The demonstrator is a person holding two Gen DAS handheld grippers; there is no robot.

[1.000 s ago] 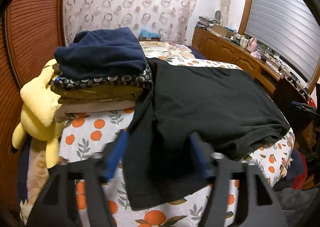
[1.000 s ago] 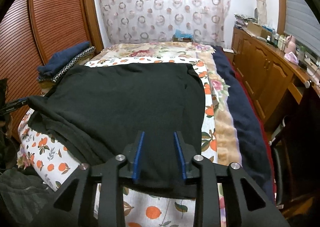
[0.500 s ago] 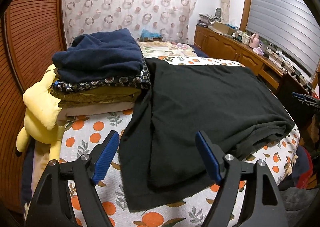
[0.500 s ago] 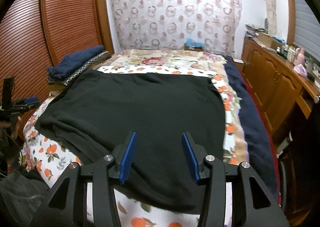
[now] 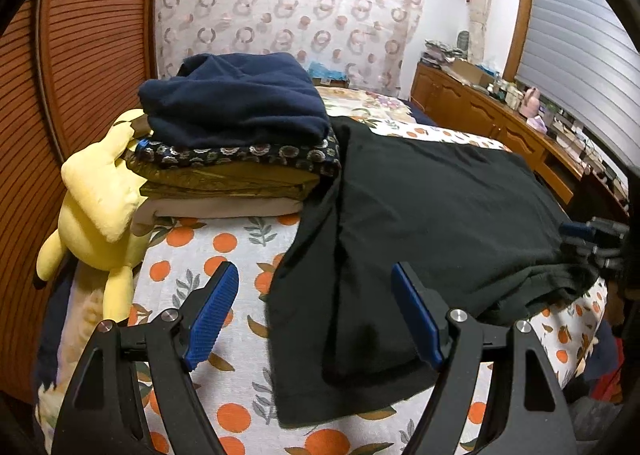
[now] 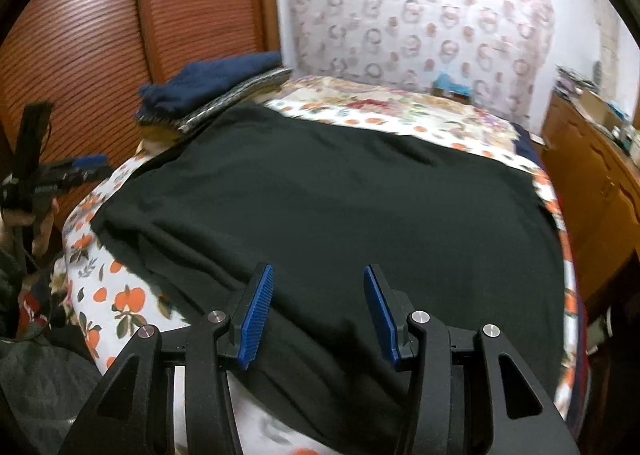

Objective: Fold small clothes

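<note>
Garment [image 5: 432,215] being spread across bed [image 5: 224,251], filling centre and right of left wrist frame, near edge folded over. Stack of folded clothes [image 5: 236,143] being kept at upper left, touching garment's left edge. Plush toy [image 5: 100,207] being propped left of stack. Cabinet [image 5: 480,115] being seen at upper right, behind bed; curtain [image 5: 288,11] behind stack.

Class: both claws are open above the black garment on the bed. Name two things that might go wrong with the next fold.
1. The black garment butts against the folded stack; dragging it might topple that pile.
2. Its near edge hangs over the bedspread edge and looks bunched, so the right claw may pinch several layers.
</note>
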